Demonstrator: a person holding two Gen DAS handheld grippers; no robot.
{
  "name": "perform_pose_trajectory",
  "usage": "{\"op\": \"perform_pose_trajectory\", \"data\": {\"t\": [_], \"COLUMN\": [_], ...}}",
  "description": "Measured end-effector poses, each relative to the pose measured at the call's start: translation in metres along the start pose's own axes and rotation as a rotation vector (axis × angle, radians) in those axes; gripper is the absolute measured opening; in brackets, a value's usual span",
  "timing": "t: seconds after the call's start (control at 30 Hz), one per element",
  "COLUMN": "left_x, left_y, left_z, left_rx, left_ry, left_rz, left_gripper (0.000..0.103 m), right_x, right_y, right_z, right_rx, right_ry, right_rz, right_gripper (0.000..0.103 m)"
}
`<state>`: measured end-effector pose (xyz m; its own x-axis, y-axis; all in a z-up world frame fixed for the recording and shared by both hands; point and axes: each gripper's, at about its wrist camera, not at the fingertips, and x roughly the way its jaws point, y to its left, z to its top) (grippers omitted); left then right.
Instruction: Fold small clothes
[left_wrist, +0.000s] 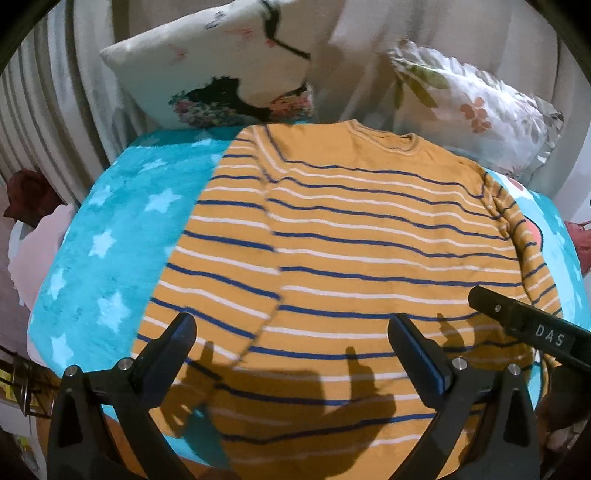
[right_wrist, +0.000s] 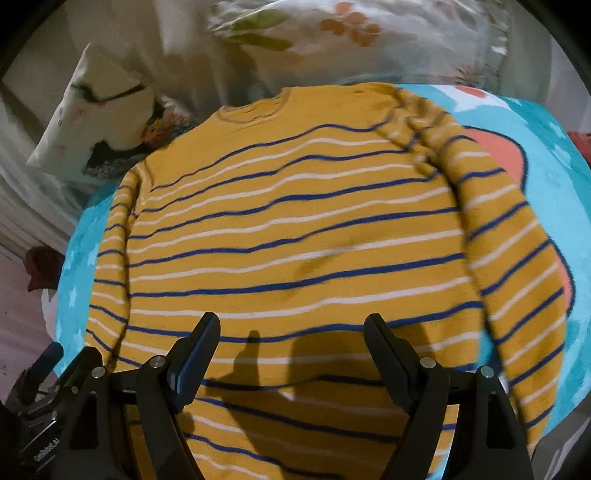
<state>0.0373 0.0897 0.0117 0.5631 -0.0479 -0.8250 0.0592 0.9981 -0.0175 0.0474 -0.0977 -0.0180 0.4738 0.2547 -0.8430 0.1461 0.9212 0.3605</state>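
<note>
Above the striped sweater (left_wrist: 351, 229) on the blanket (left_wrist: 110, 206), left gripper (left_wrist: 291, 332) and right gripper (right_wrist: 291, 332) gape wide, empty.

A mustard-yellow knit sweater with blue and white stripes (left_wrist: 369, 236) lies flat on a turquoise star-print fleece blanket (left_wrist: 107, 236). Behind its collar, a white illustrated cushion (left_wrist: 214, 70) sits left of a white floral-print pillow (left_wrist: 476, 110)
</note>
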Motion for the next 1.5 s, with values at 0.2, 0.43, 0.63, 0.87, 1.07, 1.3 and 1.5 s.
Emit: {"op": "perform_pose_trajectory", "data": {"t": [0.2,0.43,0.63,0.87,1.07,1.3,1.5], "left_x": [0.010,0.034,0.056,0.070,0.062,0.062,0.040], "left_y": [0.039,0.083,0.117,0.115,0.156,0.217,0.213], "left_z": [0.005,0.007,0.009,0.004,0.020,0.023,0.020], "left_rx": [-0.006,-0.046,-0.110,-0.047,-0.117,-0.249,-0.260], "left_ry": [0.034,0.118,0.190,0.272,0.205,0.200,0.106], "left_rz": [-0.004,-0.011,-0.081,-0.156,-0.031,0.104,0.029], "left_gripper": [0.103,0.103,0.083,0.006,0.006,0.007,0.007], "right_x": [0.020,0.037,0.042,0.043,0.042,0.048,0.055], "right_y": [0.046,0.071,0.079,0.088,0.100,0.110,0.119], "right_z": [-0.012,-0.020,-0.025,-0.029,-0.031,-0.036,-0.037], "right_rx": [-0.023,-0.001,0.027,0.050,0.036,0.037,0.010], "right_ry": [0.024,0.070,0.084,0.069,0.053,0.056,0.066], "right_rz": [-0.022,-0.059,-0.089,-0.101,-0.114,-0.132,-0.137], "right_gripper": [0.084,0.084,0.084,0.084,0.084,0.084,0.084]}}
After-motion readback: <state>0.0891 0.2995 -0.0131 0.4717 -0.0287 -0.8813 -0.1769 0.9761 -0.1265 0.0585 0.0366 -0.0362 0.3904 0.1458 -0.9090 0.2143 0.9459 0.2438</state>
